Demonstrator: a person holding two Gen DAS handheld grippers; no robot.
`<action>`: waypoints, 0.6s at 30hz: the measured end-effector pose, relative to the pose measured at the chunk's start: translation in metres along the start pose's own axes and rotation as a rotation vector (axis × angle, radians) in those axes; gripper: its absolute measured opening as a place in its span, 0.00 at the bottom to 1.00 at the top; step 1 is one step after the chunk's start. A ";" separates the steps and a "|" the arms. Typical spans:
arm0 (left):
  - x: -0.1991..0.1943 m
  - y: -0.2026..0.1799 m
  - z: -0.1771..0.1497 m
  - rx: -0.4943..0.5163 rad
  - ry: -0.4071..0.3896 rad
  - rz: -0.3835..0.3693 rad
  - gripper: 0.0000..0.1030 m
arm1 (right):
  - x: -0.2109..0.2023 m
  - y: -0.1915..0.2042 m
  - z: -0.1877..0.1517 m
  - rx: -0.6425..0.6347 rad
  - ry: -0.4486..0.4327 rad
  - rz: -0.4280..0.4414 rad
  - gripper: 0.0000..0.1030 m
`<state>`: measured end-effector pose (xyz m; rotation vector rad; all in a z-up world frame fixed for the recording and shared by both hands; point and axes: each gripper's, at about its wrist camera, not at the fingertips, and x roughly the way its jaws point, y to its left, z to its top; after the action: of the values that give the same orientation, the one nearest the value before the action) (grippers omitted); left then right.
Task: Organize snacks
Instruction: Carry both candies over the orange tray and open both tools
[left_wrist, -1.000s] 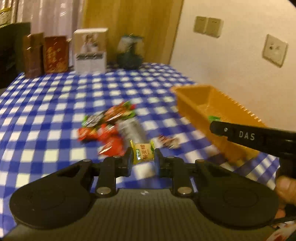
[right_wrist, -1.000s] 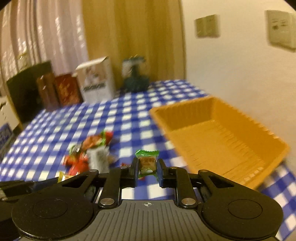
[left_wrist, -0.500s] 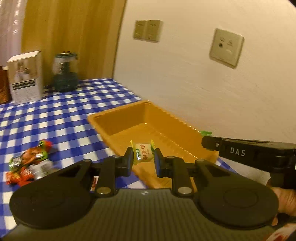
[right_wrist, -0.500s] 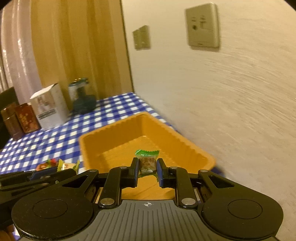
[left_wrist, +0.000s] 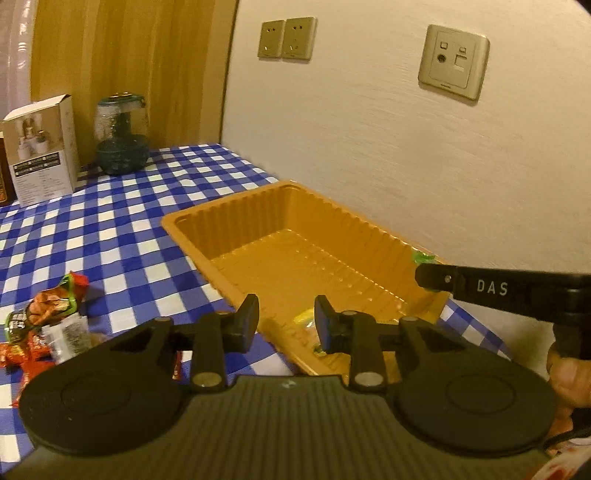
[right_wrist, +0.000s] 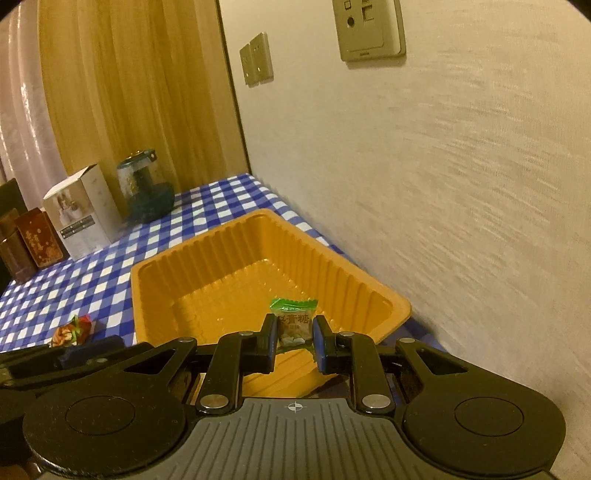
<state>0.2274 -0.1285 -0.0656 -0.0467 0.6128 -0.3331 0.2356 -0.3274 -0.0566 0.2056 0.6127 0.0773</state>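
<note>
Two hand-held grippers shown above the orange tray (left_wrist: 229, 225) on the blue checked tablecloth (left_wrist: 122, 221), beside the wall. The left gripper (left_wrist: 286, 317) was seen with its jaws just parted and nothing between the pads; the yellow-wrapped candy (left_wrist: 306, 319) it had carried was seen below the gap, partly hidden by the right-hand finger, lying on or close above the tray floor near the front wall. The right gripper (right_wrist: 294, 334) was seen clenched on the green-wrapped candy (right_wrist: 293, 323), held upright by its sides over the near part of the tray, with the twisted green end standing above the pads.

The step in hand was judged to be the release of both candies into the tray. For it to be done well, the right gripper's candy was best kept inside the rim line before the jaws were parted, and let go low, so that a light wrapper could not bounce off the ribbed floor and over the wall. The two grippers were shown near each other, so a clear path was needed for withdrawal.

The remaining snack pile (left_wrist: 44, 325) was left on the cloth, well apart from the tray, to be fetched afterwards
</note>
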 end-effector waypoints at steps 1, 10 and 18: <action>-0.002 0.002 0.000 -0.002 -0.002 0.005 0.28 | 0.000 0.001 0.000 0.000 0.001 0.005 0.20; -0.012 0.011 0.003 -0.021 0.000 0.022 0.28 | 0.002 0.011 0.002 -0.009 -0.004 0.029 0.20; -0.020 0.019 -0.003 -0.039 0.005 0.041 0.30 | -0.002 0.007 0.006 0.013 -0.033 0.041 0.64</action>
<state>0.2161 -0.1041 -0.0596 -0.0709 0.6250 -0.2814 0.2377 -0.3214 -0.0491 0.2319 0.5766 0.1091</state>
